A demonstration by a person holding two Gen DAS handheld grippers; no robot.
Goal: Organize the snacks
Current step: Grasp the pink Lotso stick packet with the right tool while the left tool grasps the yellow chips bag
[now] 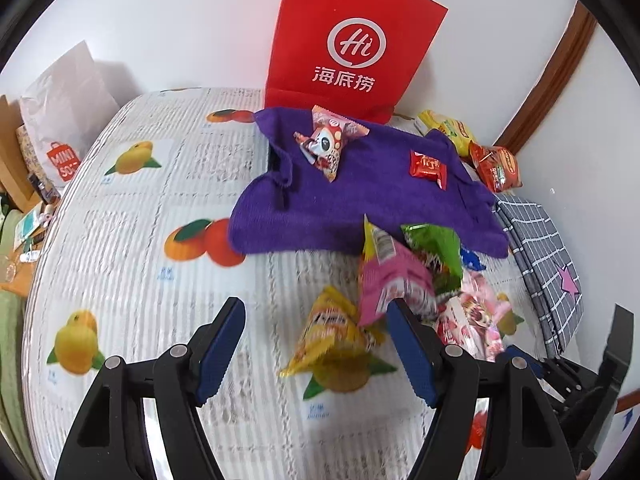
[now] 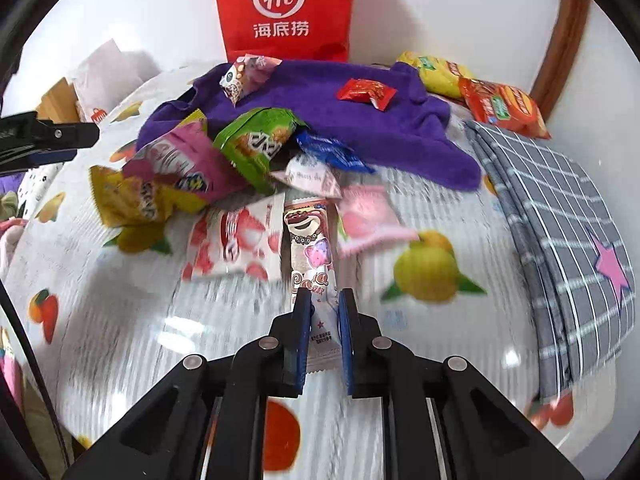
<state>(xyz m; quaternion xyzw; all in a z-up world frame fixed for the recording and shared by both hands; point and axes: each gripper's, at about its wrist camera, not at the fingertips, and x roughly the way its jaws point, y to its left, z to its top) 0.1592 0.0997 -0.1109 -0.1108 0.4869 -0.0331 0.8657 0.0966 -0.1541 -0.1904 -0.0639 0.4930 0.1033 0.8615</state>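
Pink-and-white bear wafer stick [image 2: 310, 264] is in your right tongs [image 2: 324, 300], jaws pinched narrow on its near end, the far end lying among the pile on the desk [image 2: 420, 344] with its fruit-print cover. Just left of it a red-and-white packet [image 2: 236, 240], just right a pale pink packet [image 2: 372, 220]. Behind those: pink bag [image 2: 180, 160], yellow bag [image 2: 128, 196], green bag [image 2: 260, 140], blue packet [image 2: 336, 152], all bunched and overlapping at the near edge of the purple cloth [image 2: 360, 120]. On the cloth, a small red candy [image 2: 366, 92] and a panda-print packet [image 2: 240, 76]. Your left tongs [image 1: 316, 312] are wide and grip nothing, with the yellow bag [image 1: 336, 328] between the fingers. Red paper bag [image 2: 284, 12] stands at the wall behind the cloth. Grey checked fabric [image 2: 560, 232] lies right, orange packet [image 2: 504, 108] and yellow packet [image 2: 436, 72] beyond it.
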